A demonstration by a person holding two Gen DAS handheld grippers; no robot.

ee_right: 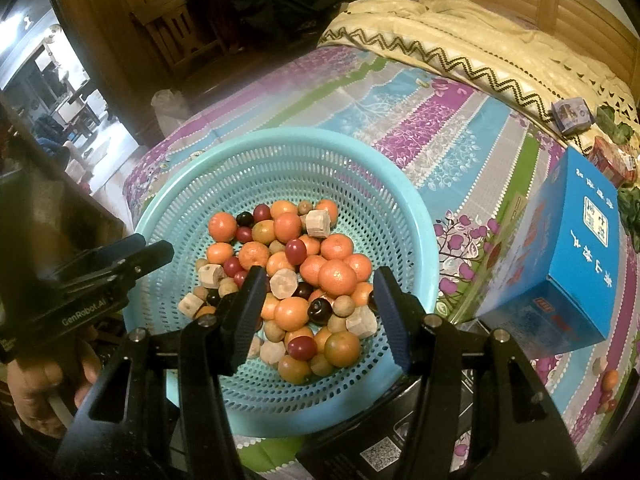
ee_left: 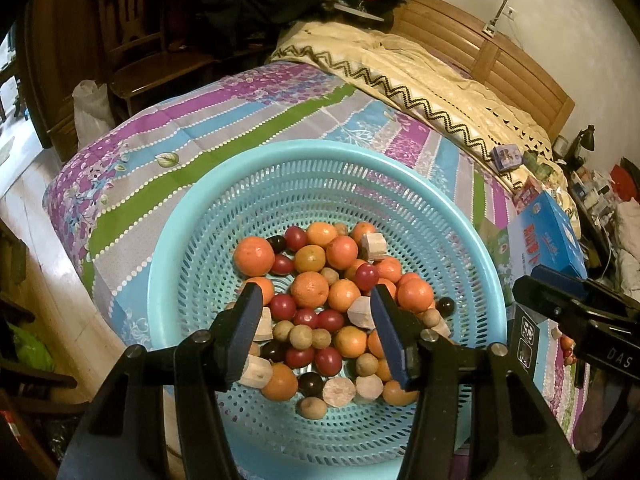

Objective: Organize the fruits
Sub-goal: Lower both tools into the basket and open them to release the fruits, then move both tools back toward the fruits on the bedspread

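Fruits (ee_left: 320,308) lie heaped, mixed by kind, in the basket (ee_left: 328,160) on the bed (ee_left: 200,152). We hold both grippers above the near rim, tilted down at the heap. Left gripper (ee_left: 316,332) and right gripper (ee_right: 318,312) each stand partly open and empty, fruit ahead and below, untouched. We judge neither hand clearly nearer; the left sits more squarely over the pile.
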